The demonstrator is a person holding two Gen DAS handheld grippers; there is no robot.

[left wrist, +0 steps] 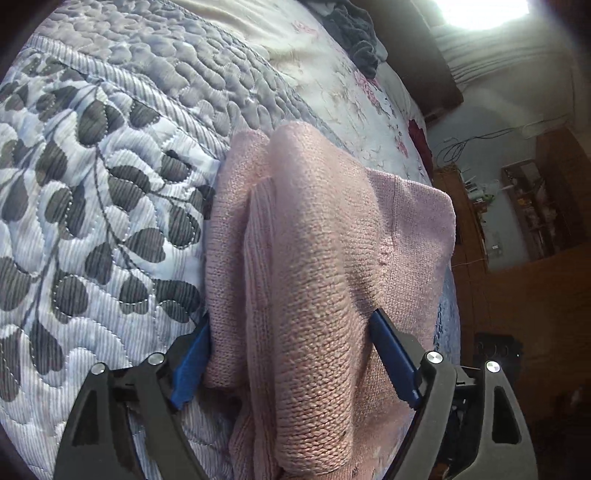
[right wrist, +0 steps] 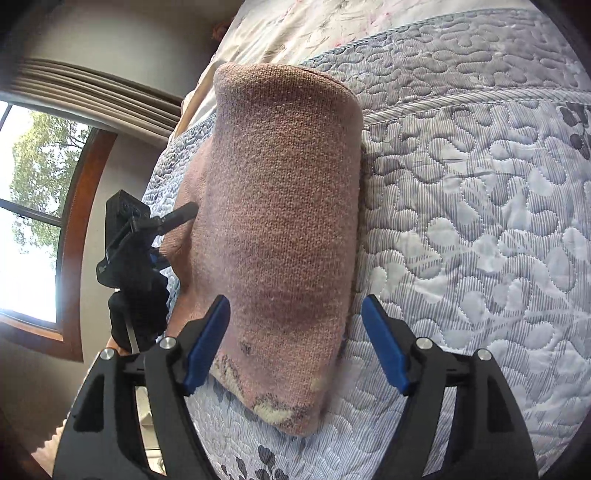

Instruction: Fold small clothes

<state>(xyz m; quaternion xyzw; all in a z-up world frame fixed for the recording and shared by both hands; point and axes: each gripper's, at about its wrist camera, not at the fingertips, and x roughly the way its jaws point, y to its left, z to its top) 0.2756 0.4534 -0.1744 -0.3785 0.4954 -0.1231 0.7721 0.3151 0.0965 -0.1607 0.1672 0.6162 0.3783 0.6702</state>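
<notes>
The pink knitted garment (left wrist: 317,266) lies on the grey-and-white leaf-patterned quilted bedspread (left wrist: 92,206) of a bed, already gathered into a thick, layered bundle, so the folding looks well advanced; what seems left is a last flattening or tidying, and perhaps setting it aside.

The left gripper (left wrist: 291,354) has its blue-padded fingers (left wrist: 192,365) spread fairly wide, with the near end of the bundle filling the space between them. The left pad lies against the knit and the right pad sits at its edge, but whether they are pressing or only straddling the cloth I cannot tell. The right gripper (right wrist: 295,343) stands wide apart as well; the folded end of the garment (right wrist: 280,206) runs ahead from between its fingers, the left pad just beside the cloth and the right pad clear of it over the bedspread (right wrist: 480,240).

The left wrist view alone shows the stacked layers and a ribbed edge to the left of centre, plus a dark crumpled cloth (left wrist: 354,33) far ahead on the bed. The right wrist view alone shows a pale patterned patch near the fingers on the garment's near end, and the other gripper (right wrist: 129,229), held by a dark-gloved hand (right wrist: 136,302), off to the left beside the bundle.
</notes>
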